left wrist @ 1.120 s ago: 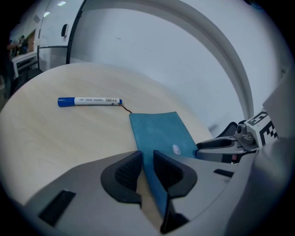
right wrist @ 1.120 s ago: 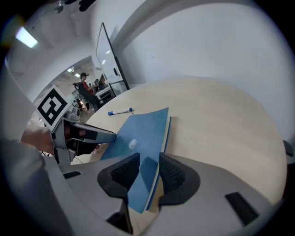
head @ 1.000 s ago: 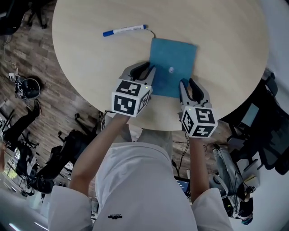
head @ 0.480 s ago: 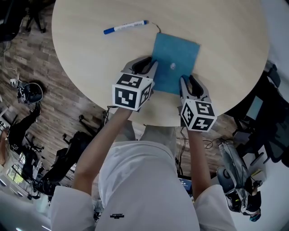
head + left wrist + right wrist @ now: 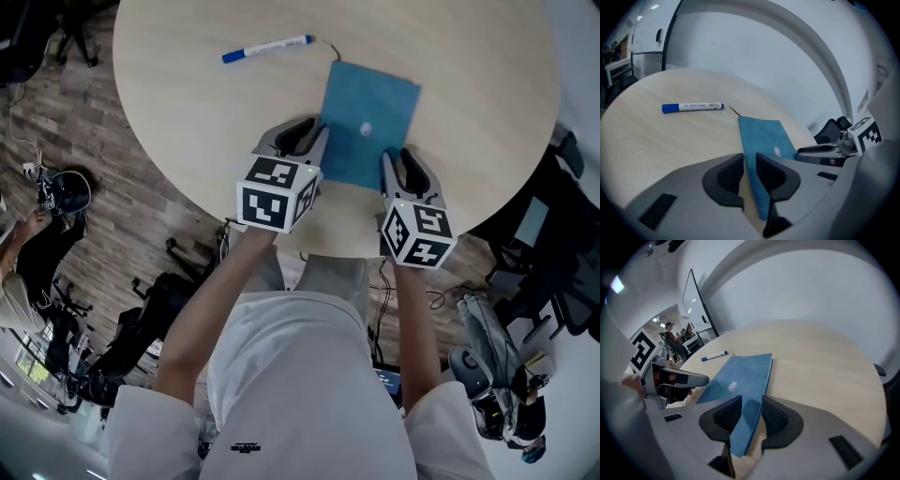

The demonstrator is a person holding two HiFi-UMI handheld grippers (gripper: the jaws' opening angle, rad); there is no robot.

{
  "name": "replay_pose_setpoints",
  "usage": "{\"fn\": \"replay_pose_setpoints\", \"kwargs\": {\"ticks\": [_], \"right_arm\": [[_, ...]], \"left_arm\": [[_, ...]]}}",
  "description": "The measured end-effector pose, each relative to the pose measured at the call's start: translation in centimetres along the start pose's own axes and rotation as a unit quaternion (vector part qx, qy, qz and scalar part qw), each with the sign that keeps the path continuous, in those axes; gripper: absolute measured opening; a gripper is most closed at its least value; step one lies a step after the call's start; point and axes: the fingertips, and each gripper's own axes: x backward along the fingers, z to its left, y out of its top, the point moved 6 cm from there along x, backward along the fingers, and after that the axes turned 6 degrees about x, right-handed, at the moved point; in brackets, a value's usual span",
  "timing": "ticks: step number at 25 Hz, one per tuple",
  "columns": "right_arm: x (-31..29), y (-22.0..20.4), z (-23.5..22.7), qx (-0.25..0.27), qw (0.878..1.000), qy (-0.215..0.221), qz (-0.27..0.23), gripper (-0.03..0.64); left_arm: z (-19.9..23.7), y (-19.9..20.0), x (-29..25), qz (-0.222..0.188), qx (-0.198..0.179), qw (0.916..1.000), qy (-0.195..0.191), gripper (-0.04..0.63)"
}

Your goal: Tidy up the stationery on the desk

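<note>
A thin rectangular blue notebook (image 5: pixel 373 98) with a small white mark on its cover lies flat near the front edge of the round pale wooden table (image 5: pixel 187 122), with a white marker pen with a blue cap (image 5: pixel 267 49) just beyond its far left corner. The left gripper (image 5: pixel 749 161) straddles the notebook's near left edge and the right gripper (image 5: pixel 749 405) its near right edge. Both sets of jaws stand apart, with bare wood showing beside the cover and no pad pressing on it.

The notebook (image 5: pixel 370 122) lies between left gripper (image 5: pixel 306 137) and right gripper (image 5: pixel 400 157).
</note>
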Motion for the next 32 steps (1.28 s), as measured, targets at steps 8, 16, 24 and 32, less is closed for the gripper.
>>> {"fn": "replay_pose_setpoints", "kwargs": {"ticks": [8, 16, 24, 32], "right_arm": [[2.4, 1.3, 1.7, 0.047, 0.998, -0.038, -0.032, 0.152], [4.8, 3.8, 4.6, 0.035, 0.995, -0.040, -0.090, 0.044], [4.8, 5.9, 7.9, 0.033, 0.994, -0.023, -0.104, 0.032], [4.7, 6.8, 10.2, 0.000, 0.994, -0.036, -0.105, 0.033]], "left_arm": [[0.8, 1.5, 2.0, -0.038, -0.076, 0.9963, 0.016, 0.091], [1.2, 7.0, 5.6, -0.053, -0.237, 0.9702, -0.007, 0.060], [5.4, 12.3, 5.0, -0.048, -0.312, 0.9488, 0.013, 0.060], [6.9, 14.5, 2.0, 0.017, -0.399, 0.9166, -0.015, 0.115]]}}
